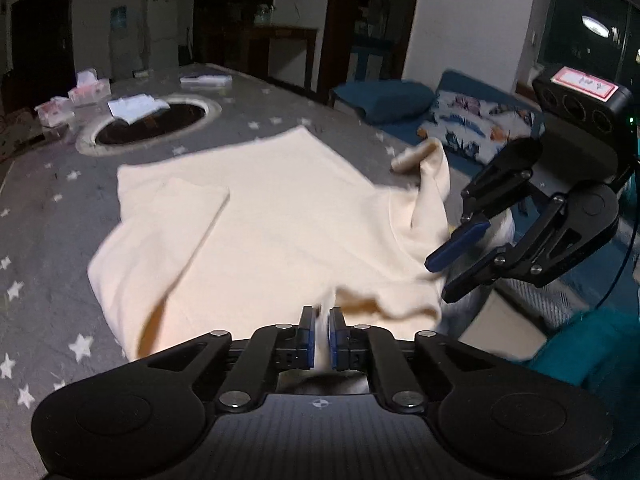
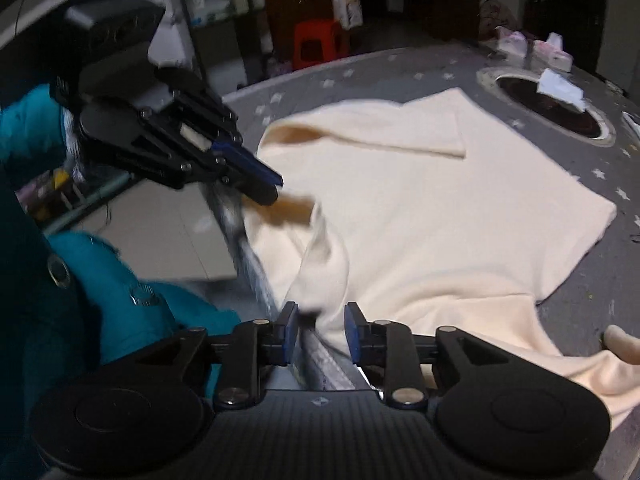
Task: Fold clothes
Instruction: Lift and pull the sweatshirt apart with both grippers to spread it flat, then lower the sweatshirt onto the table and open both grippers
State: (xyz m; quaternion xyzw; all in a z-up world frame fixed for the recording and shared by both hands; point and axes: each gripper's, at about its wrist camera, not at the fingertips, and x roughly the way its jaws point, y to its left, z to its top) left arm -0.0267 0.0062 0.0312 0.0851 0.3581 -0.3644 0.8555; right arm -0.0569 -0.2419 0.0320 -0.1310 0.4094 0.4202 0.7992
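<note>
We hold the cream garment point(image 1: 280, 216) by its near hem in our left claw point(image 1: 323, 334), jaws narrow and pinched on a fold of cloth. It lies spread on the desk point(image 1: 48, 208) straight ahead of that claw, long axis running away from us. Our right claw point(image 2: 321, 330) stands half open around a raised ridge of the same hem, not yet clamped, with the loose sleeve point(image 2: 592, 364) just to its right.
</note>
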